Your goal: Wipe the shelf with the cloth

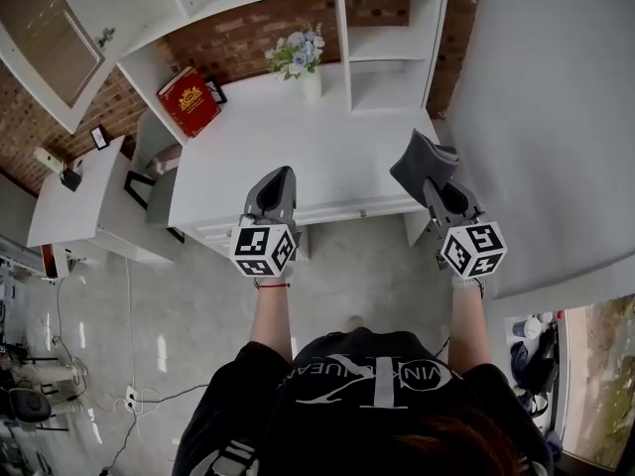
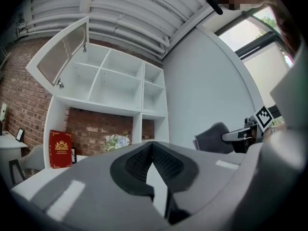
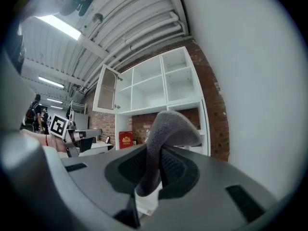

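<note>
Cloth [image 1: 422,163], grey soft fleece, clamped in right gripper [image 1: 443,197] facing white wooden shelf unit [image 1: 343,48] for wiping; left gripper [image 1: 277,188] closed, empty.

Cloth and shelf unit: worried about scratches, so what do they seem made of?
The cloth looks like soft grey fleece or microfibre, from its fuzzy nap. The shelf unit looks like smooth white painted or laminated board; which one is unclear.

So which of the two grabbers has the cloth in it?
The right gripper: a grey cloth is pinched between its jaws and sticks out past them. The left gripper has jaws closed together with nothing between them.
</note>
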Available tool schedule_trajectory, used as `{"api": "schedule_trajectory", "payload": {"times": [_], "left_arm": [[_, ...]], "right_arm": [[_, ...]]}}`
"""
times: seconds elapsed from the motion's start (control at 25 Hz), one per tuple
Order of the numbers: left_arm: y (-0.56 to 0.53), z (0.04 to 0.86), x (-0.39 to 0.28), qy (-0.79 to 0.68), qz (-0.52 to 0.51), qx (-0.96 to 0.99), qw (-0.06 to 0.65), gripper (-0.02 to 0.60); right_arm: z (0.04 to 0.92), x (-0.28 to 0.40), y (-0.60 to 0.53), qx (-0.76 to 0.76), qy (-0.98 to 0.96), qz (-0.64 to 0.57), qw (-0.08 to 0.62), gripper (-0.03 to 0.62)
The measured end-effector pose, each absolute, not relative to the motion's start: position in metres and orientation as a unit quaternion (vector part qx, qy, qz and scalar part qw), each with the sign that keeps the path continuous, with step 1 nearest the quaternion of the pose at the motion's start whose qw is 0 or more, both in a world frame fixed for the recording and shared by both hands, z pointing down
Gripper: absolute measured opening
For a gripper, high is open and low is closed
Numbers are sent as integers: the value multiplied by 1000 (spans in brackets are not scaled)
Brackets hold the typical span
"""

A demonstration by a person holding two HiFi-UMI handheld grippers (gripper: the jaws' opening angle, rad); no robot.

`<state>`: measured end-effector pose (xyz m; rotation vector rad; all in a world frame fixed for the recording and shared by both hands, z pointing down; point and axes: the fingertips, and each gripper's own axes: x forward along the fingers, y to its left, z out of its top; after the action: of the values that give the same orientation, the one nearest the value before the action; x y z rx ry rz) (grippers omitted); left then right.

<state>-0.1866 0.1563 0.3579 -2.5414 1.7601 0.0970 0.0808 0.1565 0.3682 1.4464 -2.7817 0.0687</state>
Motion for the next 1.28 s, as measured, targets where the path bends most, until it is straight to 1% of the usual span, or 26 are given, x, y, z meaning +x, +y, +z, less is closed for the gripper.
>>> {"api": "schedule_trajectory", "payload": {"times": [0.48,0.76,0.96,1.28], "left_arm": [[81,392,-164,541,18,-841,-8,11],[18,394,-164,548,13,-837,-3,11],[-36,382,-164,567,20,-824,0,11],[-102,382,-147,587,14,-809,4,11]], "right_arm": [[386,91,83,479,-876,38,26,57],[389,88,15,469,-882,39,20,57],[383,84,-46,445,-894,40,28,57],[384,87,-120,405,-913,41,29,57]]}}
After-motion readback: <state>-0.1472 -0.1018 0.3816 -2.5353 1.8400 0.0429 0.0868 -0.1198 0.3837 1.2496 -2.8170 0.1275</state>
